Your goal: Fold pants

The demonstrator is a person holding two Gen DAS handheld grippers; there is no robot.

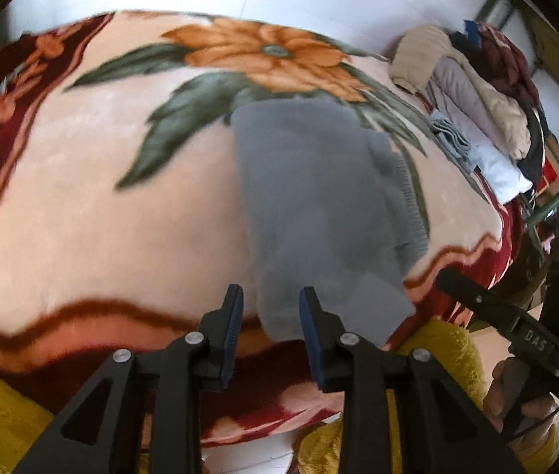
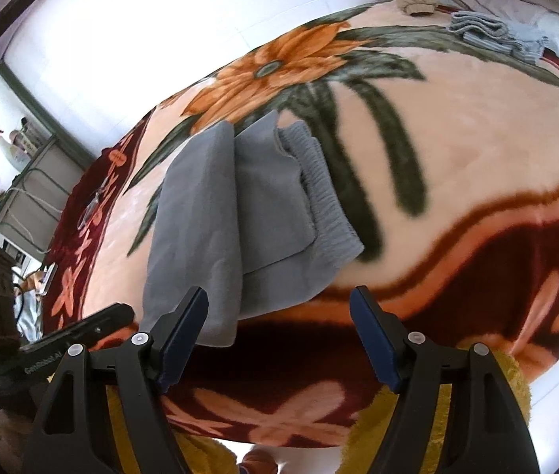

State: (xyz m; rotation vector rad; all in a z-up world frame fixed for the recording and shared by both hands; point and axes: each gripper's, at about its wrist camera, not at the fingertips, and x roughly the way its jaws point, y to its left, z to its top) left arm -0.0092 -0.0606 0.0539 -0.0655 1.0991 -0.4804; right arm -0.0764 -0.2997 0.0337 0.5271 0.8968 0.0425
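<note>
Left-wrist view: a plush blanket (image 1: 93, 213) covers the whole bed surface, its peach field printed with an orange flower (image 1: 267, 55) on dark green leaves and bordered by a wavy maroon band. The nap is soft and slightly glossy. Motion blur softens most outlines in this view.

Right-wrist view: the grey pants (image 2: 220, 229) lie folded into a compact, roughly rectangular stack on the blanket, near its front edge. The cloth is thick, matte fleece. A ribbed elastic waistband (image 2: 327, 197) runs down the stack's right side, and a smaller folded flap rests on top of the broader layer beneath. The stack's near corner overhangs the maroon border. In the left-wrist view the same pants (image 1: 311, 205) reach from the flower's leaves to the gripper tips.

A heap of other clothes (image 1: 477, 94), beige, mauve, white and dark, is piled at the far right edge of the bed. Bare peach blanket lies open to the left of the pants in the left-wrist view and to their right in the right-wrist view.

The left gripper (image 1: 269, 316) has its black jaws narrowly parted, with blue ribbed pads; the pants' near edge shows through the gap, and the pads do not press on it. The right gripper (image 2: 279, 316) holds its jaws wide apart and empty, just in front of the stack.
</note>
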